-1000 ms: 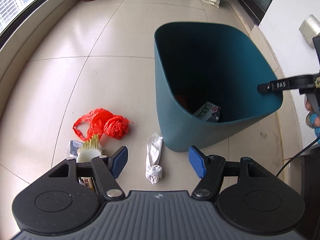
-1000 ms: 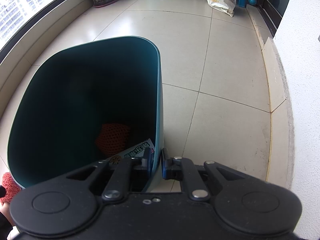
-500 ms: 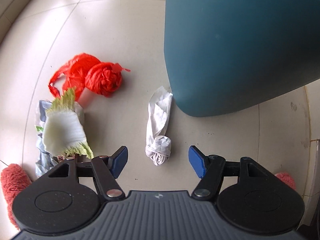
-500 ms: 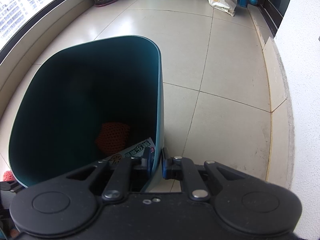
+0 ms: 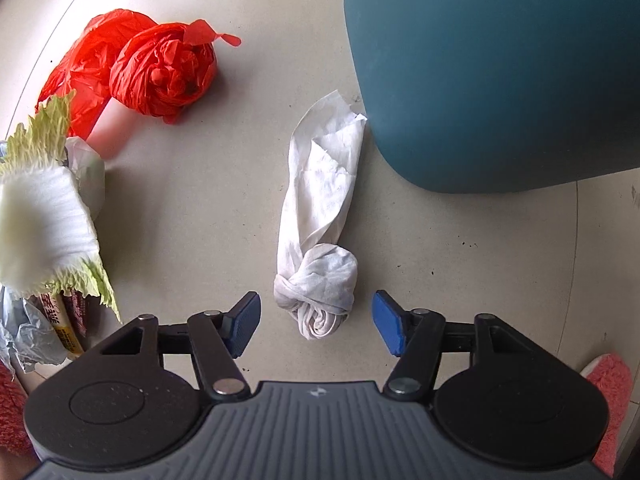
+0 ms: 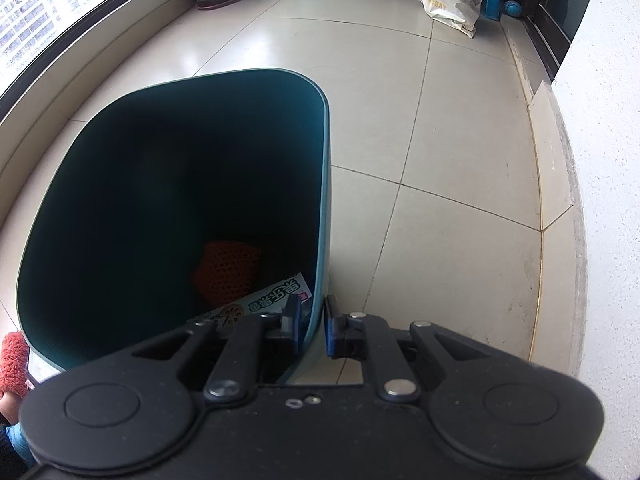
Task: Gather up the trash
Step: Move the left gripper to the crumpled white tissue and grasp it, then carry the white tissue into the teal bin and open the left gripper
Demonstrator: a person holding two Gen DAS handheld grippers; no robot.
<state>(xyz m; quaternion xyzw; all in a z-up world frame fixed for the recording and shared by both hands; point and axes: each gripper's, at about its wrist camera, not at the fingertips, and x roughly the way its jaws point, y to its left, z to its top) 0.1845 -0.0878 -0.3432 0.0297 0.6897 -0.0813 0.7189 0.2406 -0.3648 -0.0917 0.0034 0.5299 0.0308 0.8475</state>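
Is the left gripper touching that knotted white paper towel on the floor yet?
Apart. The left wrist view shows floor between each blue pad of the closing left gripper and the knotted white paper towel.

Your left view cuts off the bin [image 5: 500,80] at the top and right, so you can't see its rim. The cabbage leaf [image 5: 40,216] is blurred and runs off the left edge, hiding most of the wrappers [image 5: 60,320] beneath. Inside the bin, the carton [image 6: 264,300] sits half behind your right gripper [image 6: 312,328].
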